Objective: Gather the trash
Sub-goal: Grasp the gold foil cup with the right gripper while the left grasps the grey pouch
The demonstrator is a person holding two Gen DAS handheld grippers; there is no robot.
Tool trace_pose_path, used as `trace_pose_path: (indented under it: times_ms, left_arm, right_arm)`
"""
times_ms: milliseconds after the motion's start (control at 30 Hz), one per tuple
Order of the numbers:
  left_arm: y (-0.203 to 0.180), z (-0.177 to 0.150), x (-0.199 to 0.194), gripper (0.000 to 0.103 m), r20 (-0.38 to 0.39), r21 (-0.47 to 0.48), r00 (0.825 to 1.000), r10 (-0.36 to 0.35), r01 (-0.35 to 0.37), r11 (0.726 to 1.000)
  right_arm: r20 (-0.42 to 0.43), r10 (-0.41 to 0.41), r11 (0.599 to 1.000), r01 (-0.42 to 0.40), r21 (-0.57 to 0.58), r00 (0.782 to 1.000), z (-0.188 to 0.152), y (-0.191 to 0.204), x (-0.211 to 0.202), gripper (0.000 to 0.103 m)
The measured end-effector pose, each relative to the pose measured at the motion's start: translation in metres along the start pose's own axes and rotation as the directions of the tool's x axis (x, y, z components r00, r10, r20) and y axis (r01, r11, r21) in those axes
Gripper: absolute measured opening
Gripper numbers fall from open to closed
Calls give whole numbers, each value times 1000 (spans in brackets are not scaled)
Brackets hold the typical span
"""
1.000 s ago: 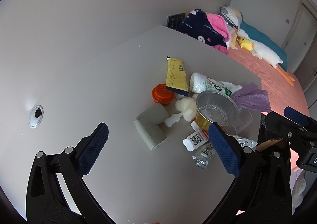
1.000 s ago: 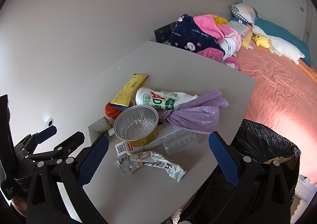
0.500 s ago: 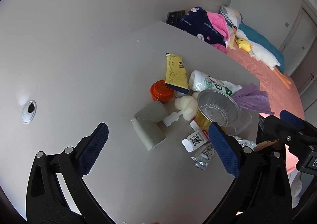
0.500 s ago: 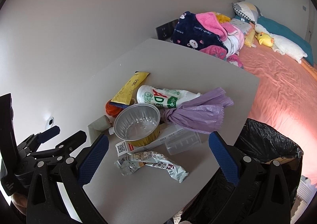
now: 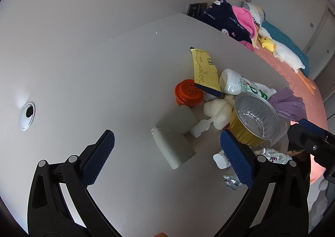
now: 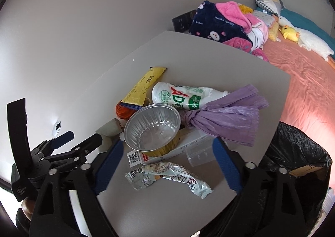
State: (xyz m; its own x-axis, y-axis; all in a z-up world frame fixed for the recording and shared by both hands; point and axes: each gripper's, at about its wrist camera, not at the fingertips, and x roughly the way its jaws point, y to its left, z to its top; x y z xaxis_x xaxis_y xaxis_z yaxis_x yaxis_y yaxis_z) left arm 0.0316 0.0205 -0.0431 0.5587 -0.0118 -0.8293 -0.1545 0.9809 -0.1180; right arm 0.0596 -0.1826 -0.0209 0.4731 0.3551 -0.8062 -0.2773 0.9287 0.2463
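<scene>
Since a second ago both of my tools have eased closer to the pile, so the trash now sits larger between the fingers, and nothing on the table has shifted. My left gripper (image 5: 167,159) is spread wide with nothing in it, and the two grey cardboard tubes (image 5: 173,132) lie just ahead between its fingers, with bare table (image 5: 88,82) running out to its left as far as the round cable hole (image 5: 27,115). Past the tubes are the orange cap (image 5: 188,95), the yellow wrapper (image 5: 204,70) lying over it, and the white foam pieces (image 5: 217,109). My right gripper (image 6: 167,163) is also fully open and empty; the crumpled silver snack wrapper (image 6: 167,176) lies between its fingers, close to the near table edge. Just beyond it stands the foil bowl (image 6: 152,130), resting on a flat white carton (image 6: 173,151), with a clear plastic cup (image 6: 199,154) on its side by my right finger. Behind the bowl lie the white drink bottle (image 6: 178,95) and the knotted purple plastic bag (image 6: 224,119), whose end reaches toward the table's right edge. Off that edge, below and to my right, the black trash bag (image 6: 293,153) stands open, close to the corner. The far half of the table is open.
</scene>
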Motion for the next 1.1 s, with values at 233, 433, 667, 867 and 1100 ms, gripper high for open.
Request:
trace_pose_path:
  times_ms: [233,433,667,867,1100]
  left_arm:
    - [13,1,21,97,-45,-29,999,28,-29,999]
    - [13,1,31,97,-52,-11,998,30,-31,999]
    - [16,5,45,92,-73,-10,997,15,-16,1000]
    - [14,4,46,75,-67,-10,996,-55,54,998]
    - [11,1,47,46,-54,-43,984,-167,165,985]
  right_arm:
    - [-56,32,999,-31,32,998,7,-5,25,56]
    - [-87,25,999,-22,35,996,10,-5,42,51]
    - [-128,36,998,-28,59,991,9,-10,58,34]
    - [-132,36,998,-29,54,991,9,-10,60,9]
    - [-88,37,999,-34,38,995,11,-7,49,7]
